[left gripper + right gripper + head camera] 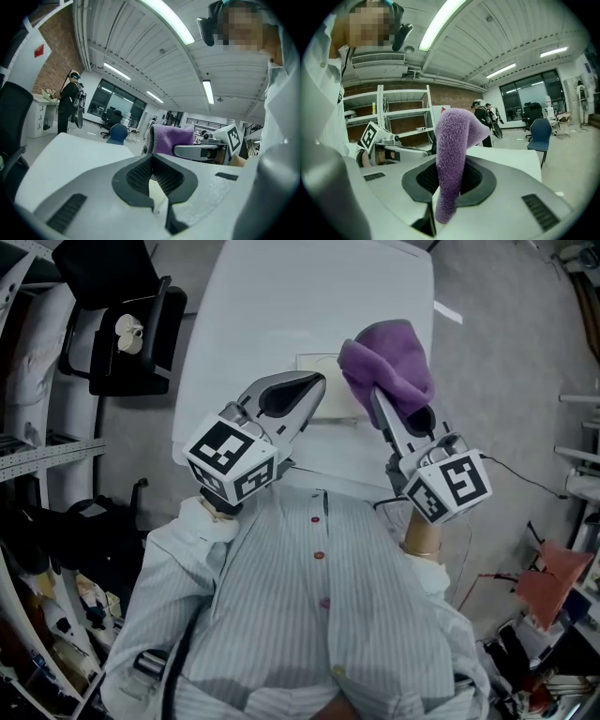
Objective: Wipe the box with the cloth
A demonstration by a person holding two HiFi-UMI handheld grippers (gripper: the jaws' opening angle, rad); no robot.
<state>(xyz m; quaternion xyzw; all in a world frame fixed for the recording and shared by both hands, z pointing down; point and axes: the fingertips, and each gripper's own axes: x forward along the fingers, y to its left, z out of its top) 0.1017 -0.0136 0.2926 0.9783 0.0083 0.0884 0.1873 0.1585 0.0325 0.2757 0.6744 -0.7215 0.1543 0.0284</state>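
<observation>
A purple fluffy cloth (389,362) is pinched in my right gripper (378,401), held up above the near edge of the white table (281,296). In the right gripper view the cloth (452,159) stands up between the jaws and folds over at the top; my right gripper (447,183) is shut on it. My left gripper (317,382) is level with it on the left, jaws shut with nothing between them (151,161). A flat pale box (333,407) lies on the table beneath and between the two grippers, partly hidden by them.
A black office chair (122,334) stands left of the table. Cluttered shelving and gear line the left edge, and a red object (553,577) with cables lies on the floor at right. Distant people (70,101) stand far off in the room.
</observation>
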